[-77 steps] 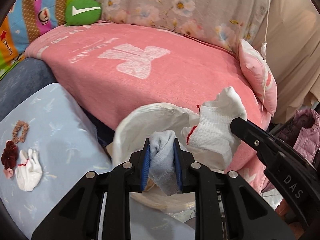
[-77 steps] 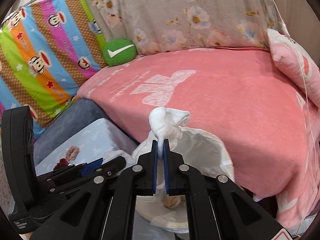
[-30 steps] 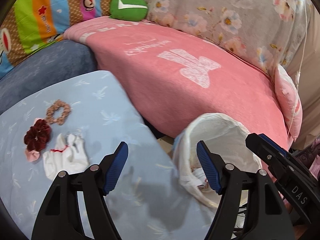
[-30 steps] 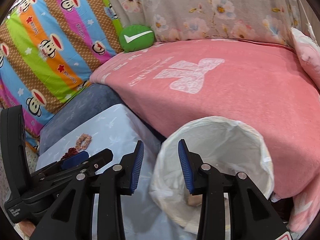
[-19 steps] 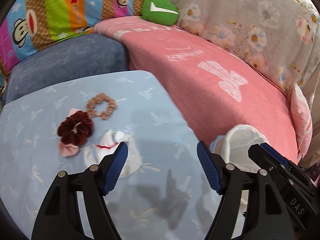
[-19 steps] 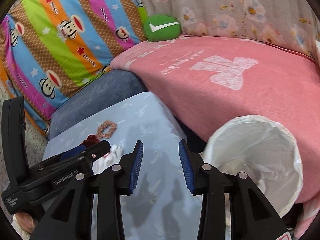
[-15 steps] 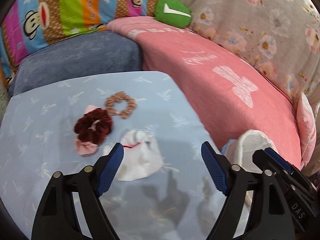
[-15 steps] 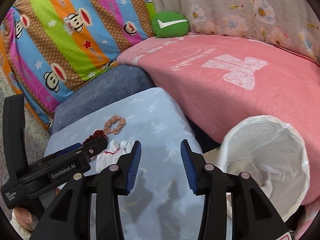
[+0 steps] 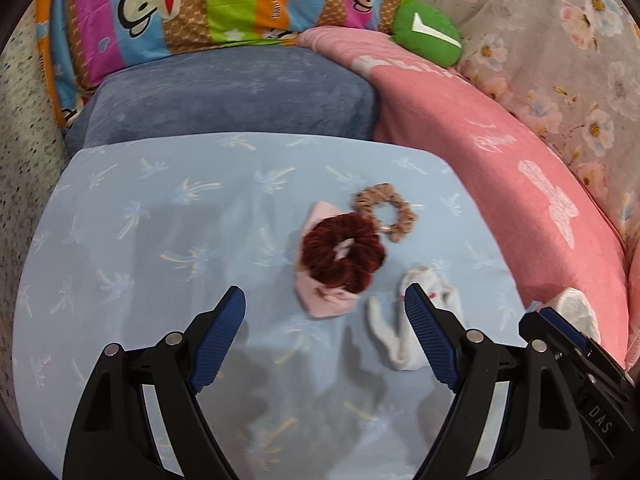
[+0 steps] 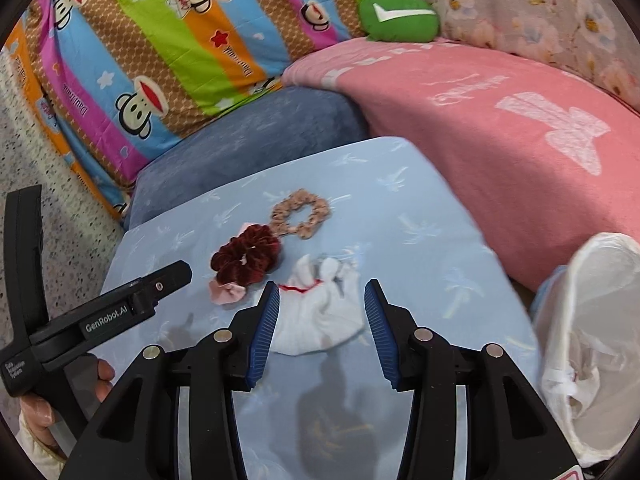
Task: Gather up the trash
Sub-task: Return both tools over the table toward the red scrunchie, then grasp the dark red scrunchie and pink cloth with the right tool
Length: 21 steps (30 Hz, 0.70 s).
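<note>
On the light blue cushion (image 10: 432, 240), toward its far edge beside the pink blanket (image 10: 500, 120), lie a white sock (image 10: 320, 312), a dark red scrunchie (image 10: 246, 256) on a pink cloth (image 9: 326, 300), and a tan scrunchie (image 10: 302, 214) touching the red one. The right gripper (image 10: 320, 328) hangs released over the sock, jaws just widened and straddling it without pressing. The left gripper (image 9: 324, 340) is spread wide and empty near the pink cloth; the white-lined bin (image 10: 592, 340) stands off the cushion's right edge.
</note>
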Tool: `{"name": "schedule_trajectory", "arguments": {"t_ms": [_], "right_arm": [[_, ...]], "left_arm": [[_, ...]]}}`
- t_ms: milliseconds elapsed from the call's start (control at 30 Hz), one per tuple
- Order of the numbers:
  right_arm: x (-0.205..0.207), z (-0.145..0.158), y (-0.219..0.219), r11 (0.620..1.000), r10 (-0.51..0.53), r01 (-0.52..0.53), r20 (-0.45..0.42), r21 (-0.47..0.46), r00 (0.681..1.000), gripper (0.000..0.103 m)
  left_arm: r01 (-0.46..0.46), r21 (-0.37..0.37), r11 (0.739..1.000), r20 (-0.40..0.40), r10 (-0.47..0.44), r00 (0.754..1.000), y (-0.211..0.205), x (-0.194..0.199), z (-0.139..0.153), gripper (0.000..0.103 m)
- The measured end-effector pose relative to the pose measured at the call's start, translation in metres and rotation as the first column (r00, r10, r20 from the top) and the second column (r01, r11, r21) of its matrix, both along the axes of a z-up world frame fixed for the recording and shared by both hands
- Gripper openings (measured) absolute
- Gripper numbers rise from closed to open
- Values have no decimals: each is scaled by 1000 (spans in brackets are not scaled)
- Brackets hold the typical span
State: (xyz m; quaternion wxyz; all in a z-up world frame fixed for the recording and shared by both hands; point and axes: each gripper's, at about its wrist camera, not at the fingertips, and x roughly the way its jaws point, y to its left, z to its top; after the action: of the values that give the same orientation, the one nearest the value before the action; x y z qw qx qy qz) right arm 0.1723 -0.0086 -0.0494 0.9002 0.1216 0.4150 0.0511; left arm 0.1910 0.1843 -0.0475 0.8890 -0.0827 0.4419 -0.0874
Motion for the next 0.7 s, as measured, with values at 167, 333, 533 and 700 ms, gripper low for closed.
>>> {"name": "schedule_trajectory", "arguments": {"t_ms": [167,333,533,700], "right_arm": [[33,-19,24,999,39,-38,-41,24,998,44],[64,-36,38,998,50,-47,-70,51,996,44],[98,-52,52,996,57,-50,-92,72,994,44],[115,-66,61,995,72,-64,-116,72,991,41]], "left_arm": [[-19,24,1000,-13,19,1000,18,10,-12,78],[-31,29,999,-29,31,999,29,19,-22,78],[-40,30,999,-44,41,998,35,30,-31,78],[-33,37,999,-49,35,998,35,35,-36,78]]}}
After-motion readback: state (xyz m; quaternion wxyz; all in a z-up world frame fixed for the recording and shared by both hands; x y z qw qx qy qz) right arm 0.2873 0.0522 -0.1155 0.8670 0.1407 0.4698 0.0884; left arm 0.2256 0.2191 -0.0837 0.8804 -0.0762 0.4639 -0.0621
